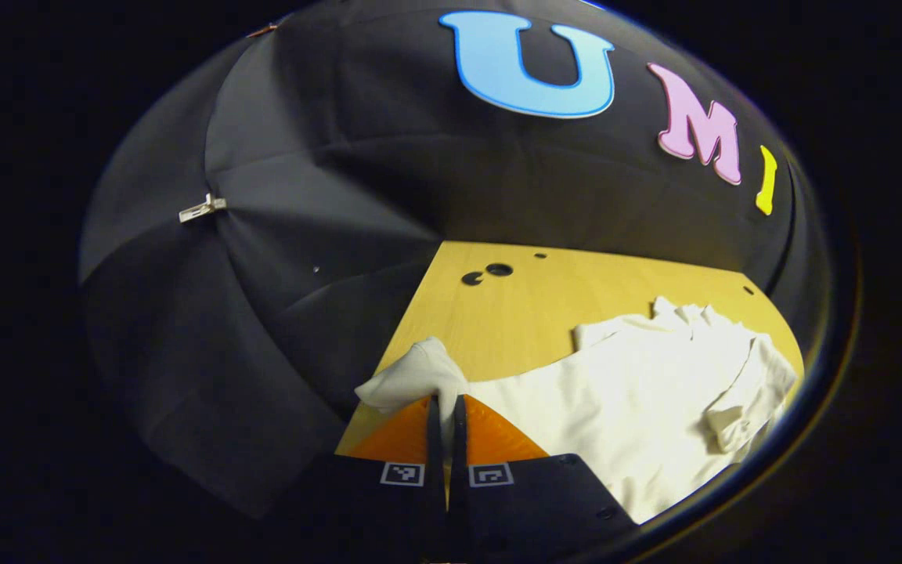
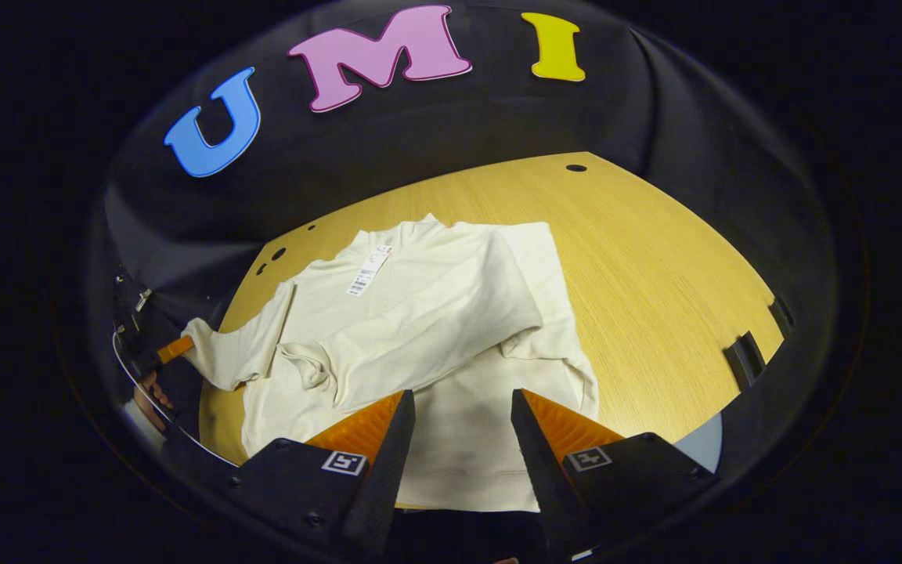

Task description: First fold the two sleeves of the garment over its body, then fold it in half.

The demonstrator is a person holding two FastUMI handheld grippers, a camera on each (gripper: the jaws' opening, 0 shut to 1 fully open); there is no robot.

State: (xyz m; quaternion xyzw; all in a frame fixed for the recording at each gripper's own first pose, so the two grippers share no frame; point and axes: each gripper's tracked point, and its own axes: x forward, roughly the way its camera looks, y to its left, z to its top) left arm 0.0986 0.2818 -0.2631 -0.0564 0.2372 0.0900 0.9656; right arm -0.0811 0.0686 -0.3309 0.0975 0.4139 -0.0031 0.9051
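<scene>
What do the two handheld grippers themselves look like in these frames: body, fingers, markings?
Both look alike. The left gripper and right gripper each have a dark, blocky body carrying two long wedge-shaped fingers with ribbed outer faces. A small square black-and-white fiducial marker sits at the base of each finger. No cables are visible. In the right gripper view, a hand at the far left shows a light cuff.

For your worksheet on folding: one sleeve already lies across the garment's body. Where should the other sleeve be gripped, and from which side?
At its cuff, from the table's outer edge: it sticks out past the body, free to pinch. The left gripper already holds it there.
</scene>
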